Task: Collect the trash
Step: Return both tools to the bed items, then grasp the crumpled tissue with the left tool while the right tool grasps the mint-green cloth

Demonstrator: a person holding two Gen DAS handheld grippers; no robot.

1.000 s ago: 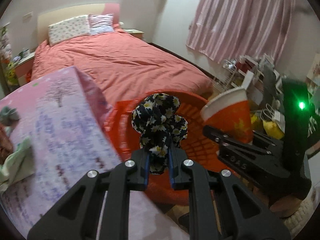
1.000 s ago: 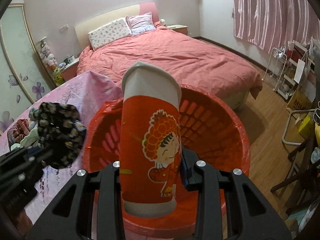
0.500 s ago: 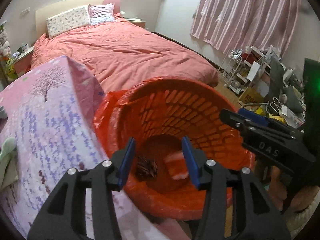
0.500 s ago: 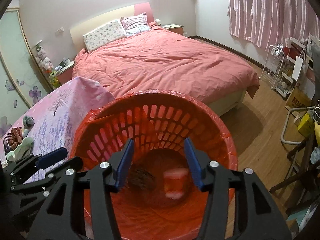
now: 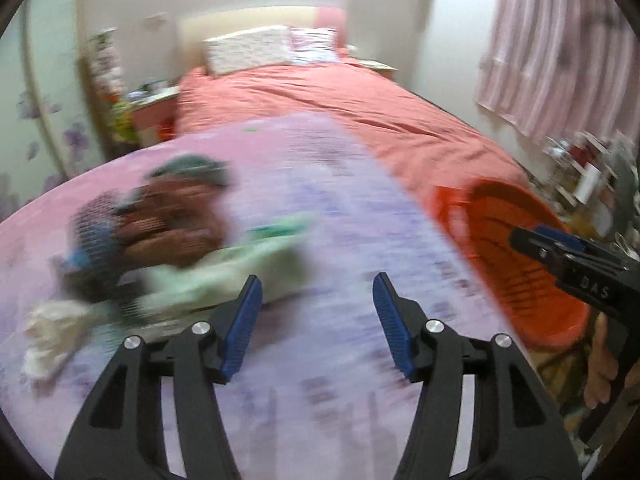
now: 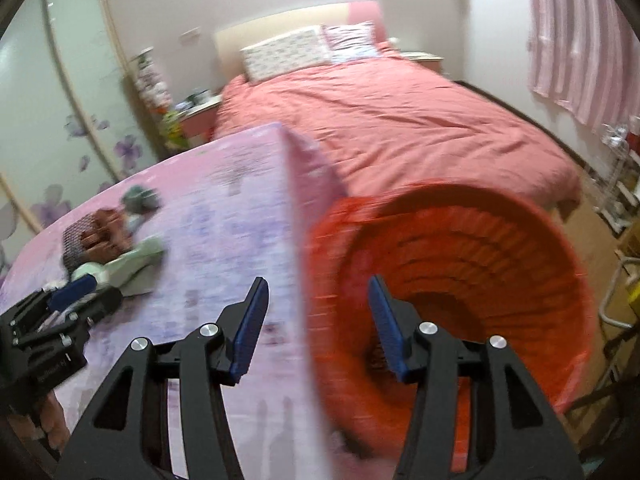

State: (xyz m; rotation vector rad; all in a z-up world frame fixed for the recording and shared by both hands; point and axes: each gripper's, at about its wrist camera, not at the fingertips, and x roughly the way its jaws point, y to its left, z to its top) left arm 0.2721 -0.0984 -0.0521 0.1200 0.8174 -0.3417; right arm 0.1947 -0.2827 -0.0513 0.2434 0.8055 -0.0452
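With nothing between them, the left gripper (image 5: 316, 300) jaws were opening and the right gripper (image 6: 316, 304) jaws stood apart, while the soft, light-looking crumpled scraps (image 5: 160, 236) lay on the pink tablecloth (image 5: 340, 208), probably best pinched at a raised fold.

Behind your table (image 5: 360, 216), with its pink-purple printed cloth, you have a bed (image 6: 400, 120) under a red cover, two pillows (image 6: 284, 54) at its headboard, and striped pink curtains (image 5: 560, 52) at right.
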